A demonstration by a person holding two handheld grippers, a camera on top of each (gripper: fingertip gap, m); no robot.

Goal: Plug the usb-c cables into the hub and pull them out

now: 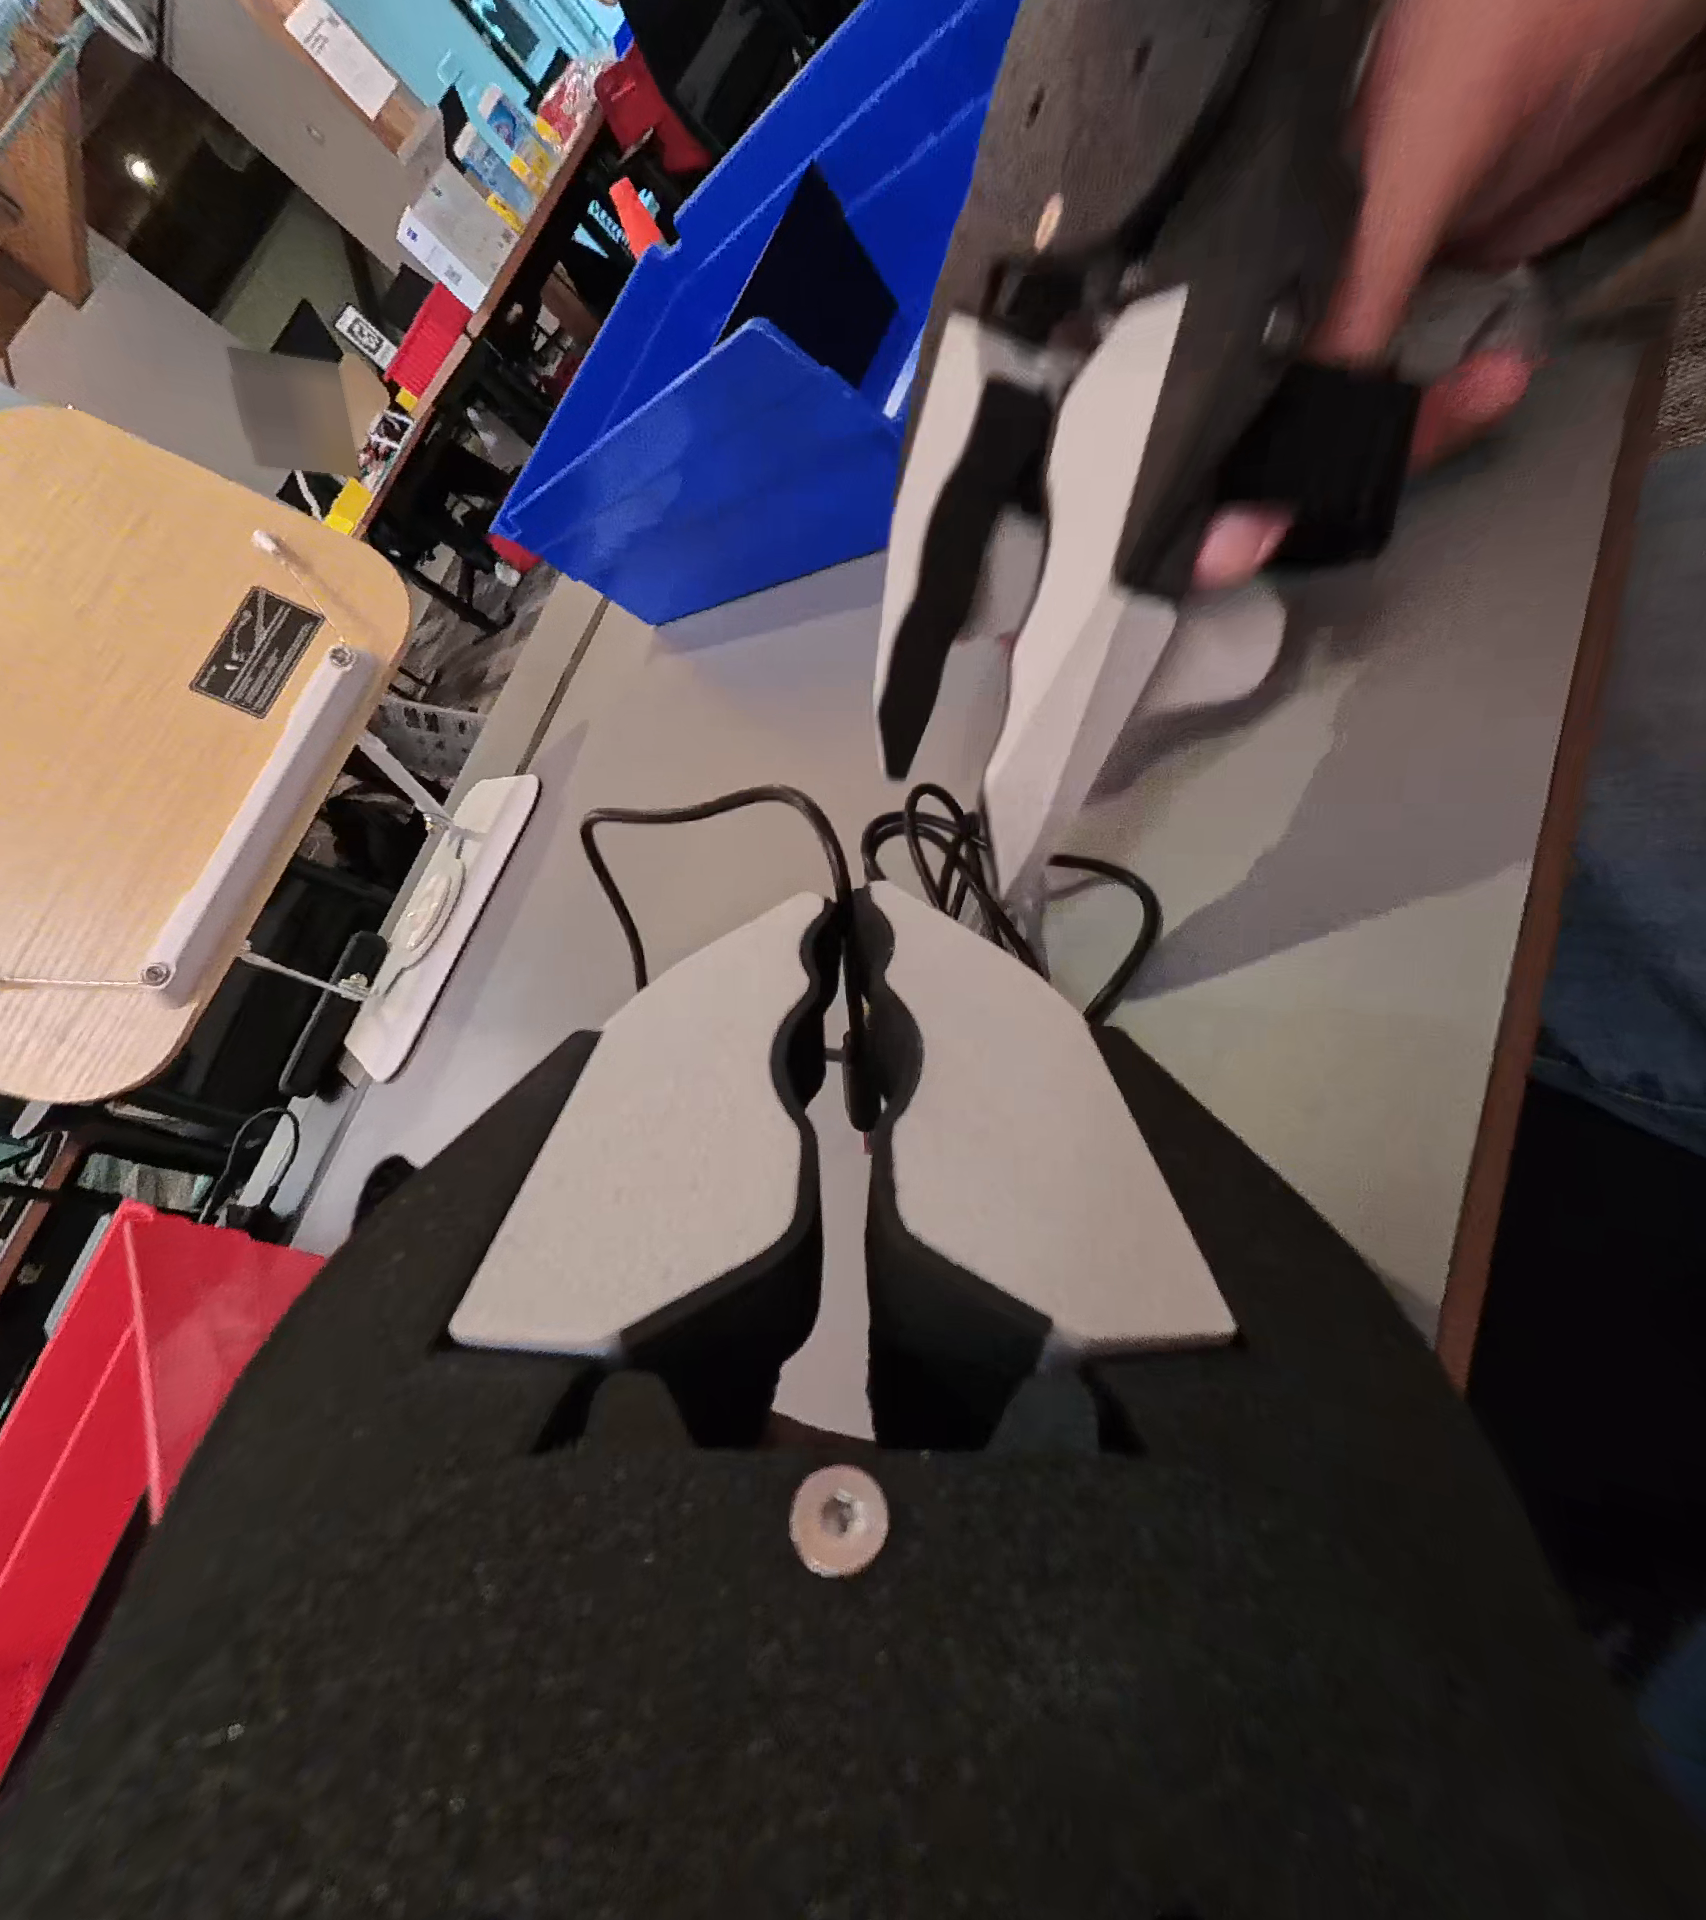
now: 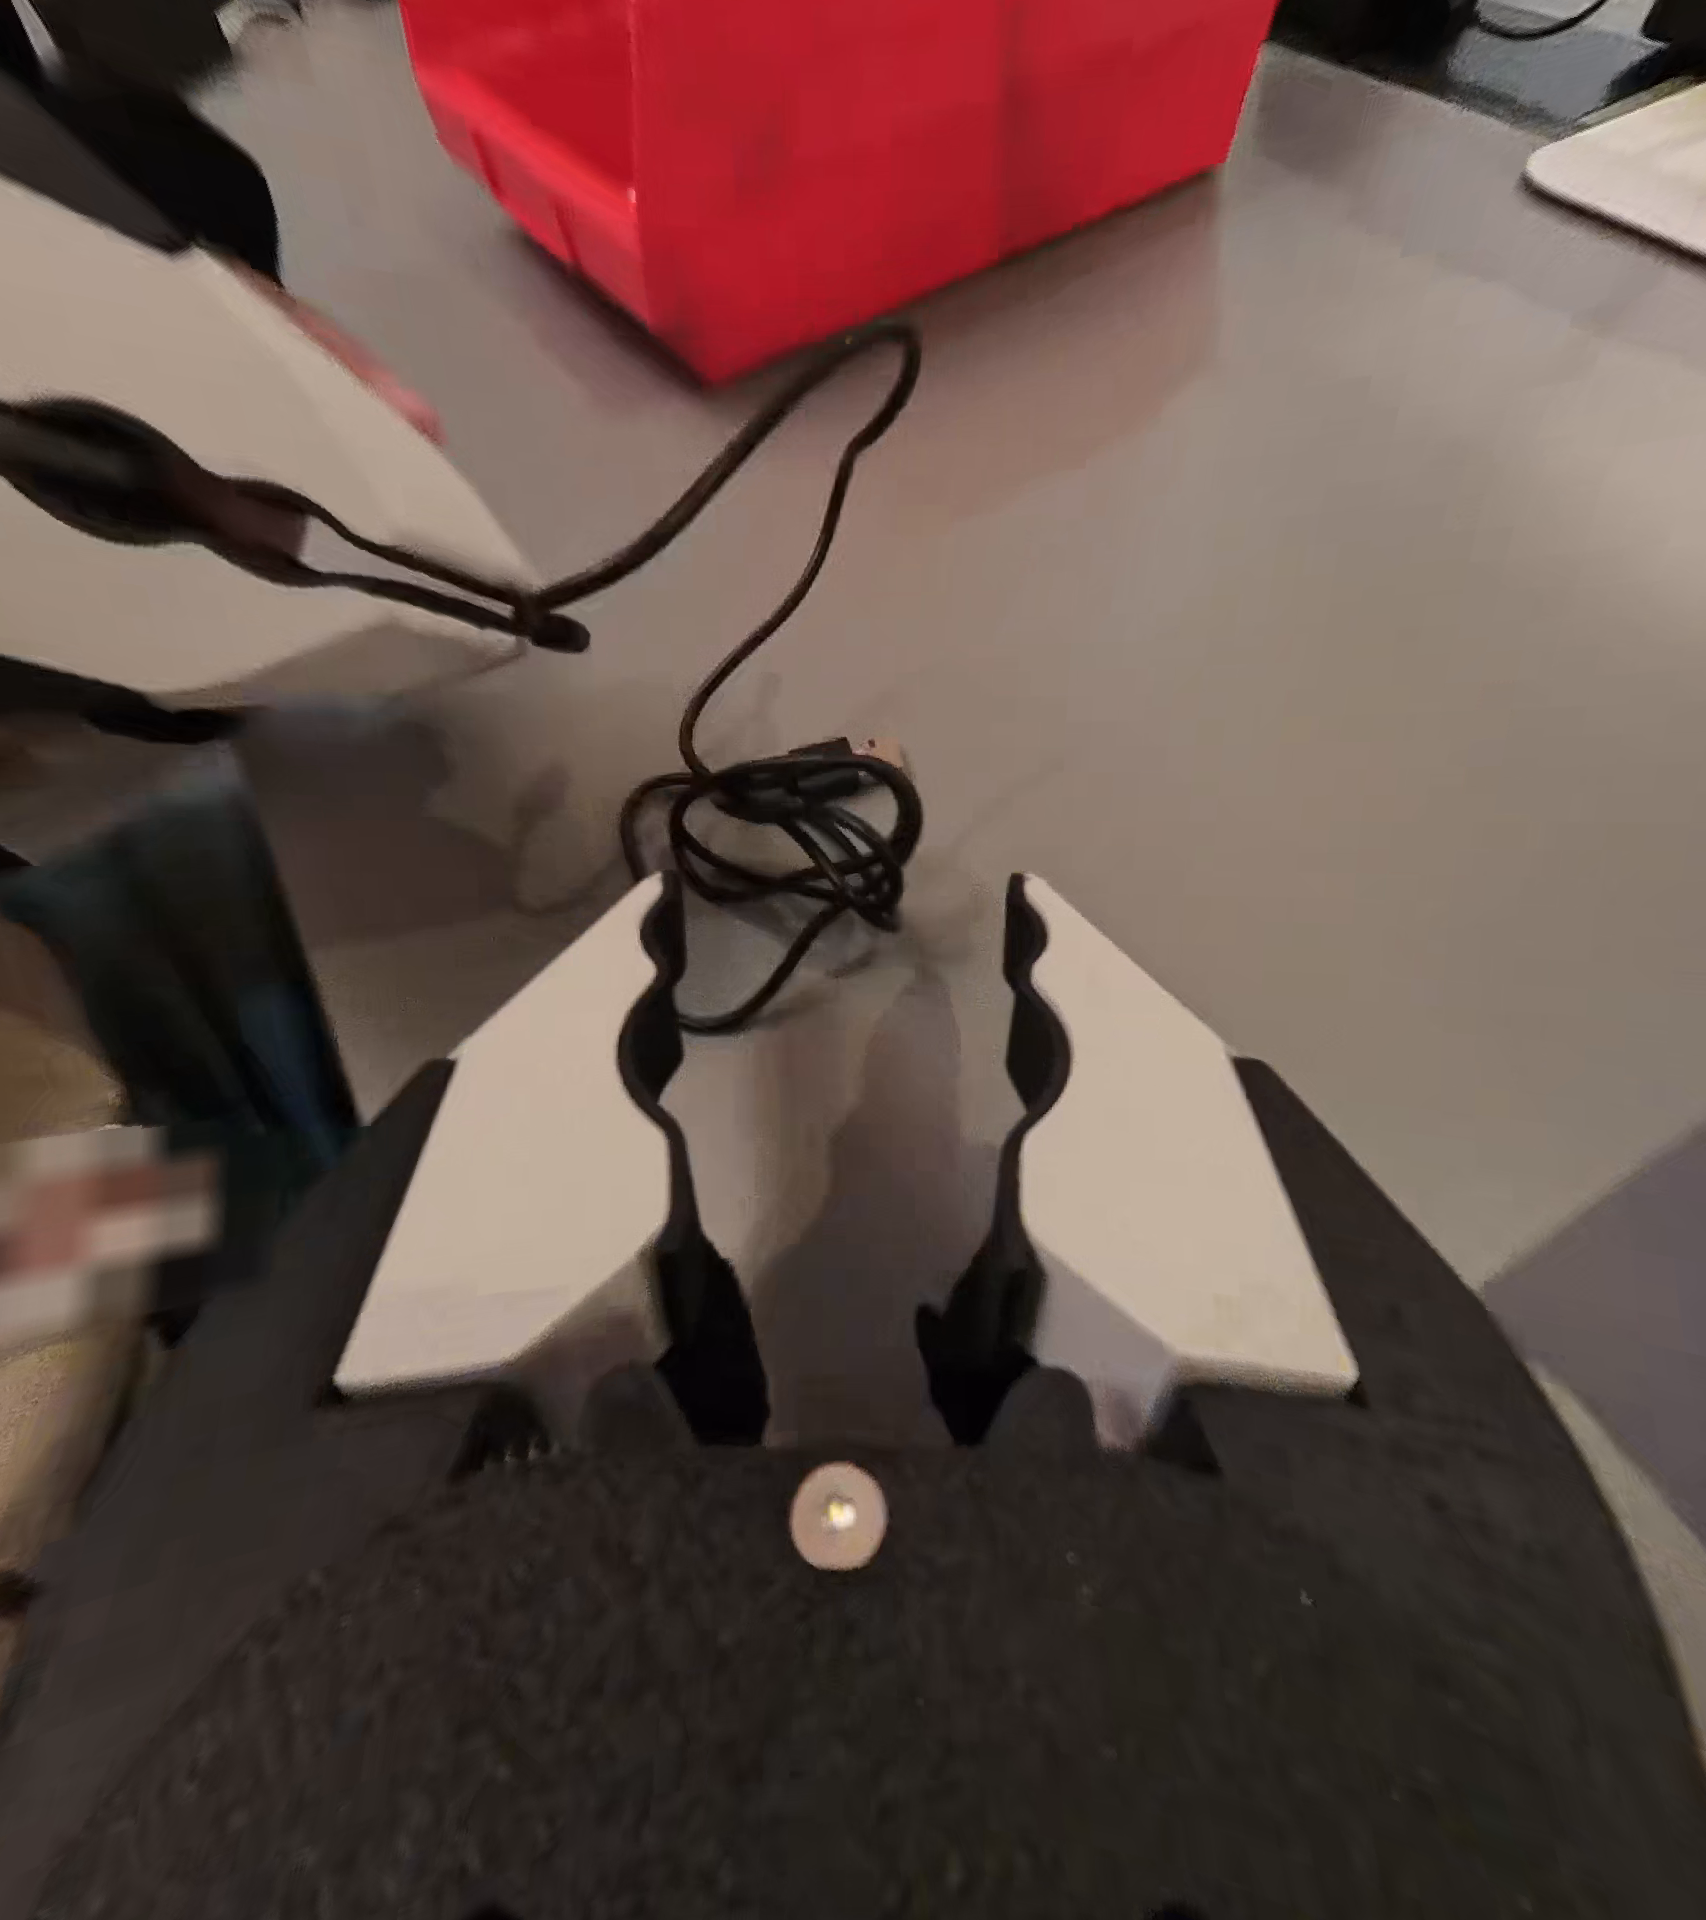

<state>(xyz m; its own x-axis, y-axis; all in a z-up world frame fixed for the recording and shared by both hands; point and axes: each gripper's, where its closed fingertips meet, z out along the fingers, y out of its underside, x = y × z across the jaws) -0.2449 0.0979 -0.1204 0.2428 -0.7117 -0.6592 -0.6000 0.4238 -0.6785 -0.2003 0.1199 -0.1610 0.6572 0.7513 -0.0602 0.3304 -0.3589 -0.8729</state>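
My left tool [image 1: 847, 914], low centre of the left wrist view, is clamped on one end of a thin black usb-c cable [image 2: 807, 488]; the plug end sits pinched between the closed fingers, and the lead runs out ahead and loops away across the grey tabletop [image 2: 1296, 623]. In the right wrist view the same tool enters from the upper left with the lead trailing from its tip. My right tool [image 2: 836, 894] stands apart — nothing between its fingers — poised above a tangled coil [image 2: 787, 831] of black cable at frame centre, with a connector end showing at the coil's top. A red bin [image 2: 828, 156] sits at upper centre there, a blue bin [image 1: 724, 416] at upper centre of the left view. I cannot find the hub in either view.

Judgement: the step in hand is gathering cable ends, ahead of any plugging. The next move calls for locating the hub and bringing the plug square to a port — the slack lead will need managing.
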